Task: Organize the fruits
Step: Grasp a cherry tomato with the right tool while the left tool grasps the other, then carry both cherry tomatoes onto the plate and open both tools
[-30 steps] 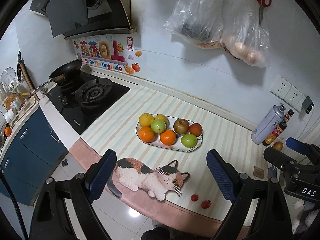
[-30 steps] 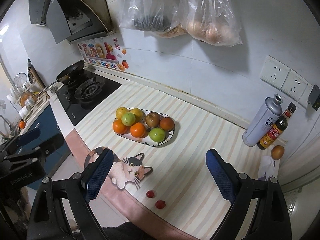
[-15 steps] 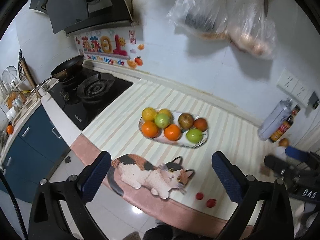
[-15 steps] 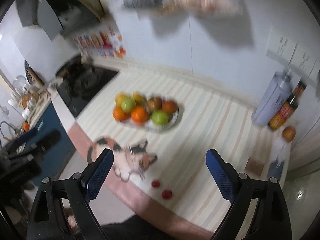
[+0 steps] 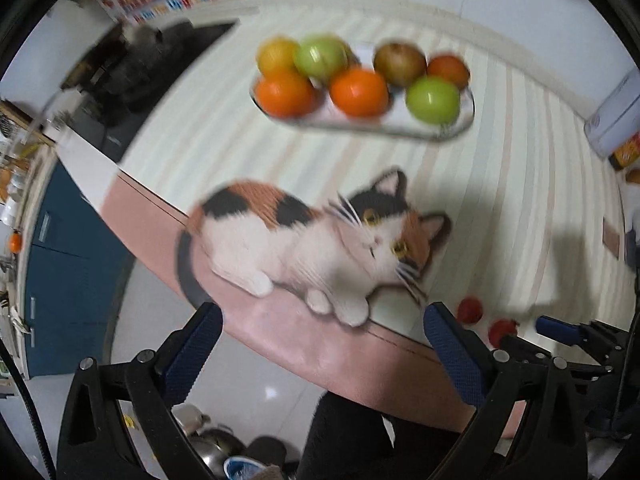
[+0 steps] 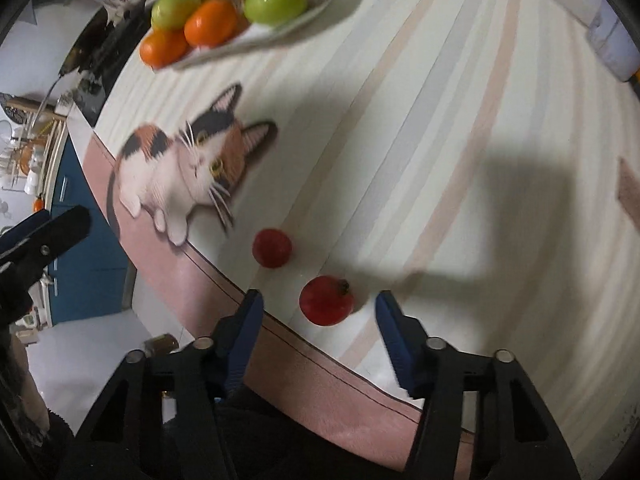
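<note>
Two small red fruits lie near the counter's front edge. The nearer red fruit [image 6: 326, 300] sits just ahead of and between the fingers of my right gripper [image 6: 318, 310], which is open and empty. The other red fruit [image 6: 272, 247] lies a little beyond, to the left. Both show in the left wrist view [image 5: 470, 309] [image 5: 502, 330]. A white oval plate [image 5: 466, 118] [image 6: 320, 2] holds oranges, green apples and other fruit at the back. My left gripper [image 5: 322, 332] is open and empty, over the counter's front edge below the cat picture.
A cat picture [image 5: 320, 236] [image 6: 188, 160] is printed on the striped mat [image 6: 440, 120]. A black stove [image 5: 132, 68] stands at the left. A spray can [image 5: 616, 120] and a bottle stand at the right edge. The floor and blue cabinets [image 5: 68, 260] lie below.
Both grippers have dropped down and forward toward the counter's front edge. The right gripper now brackets the nearer red fruit. The wall and hanging bags have left view.
</note>
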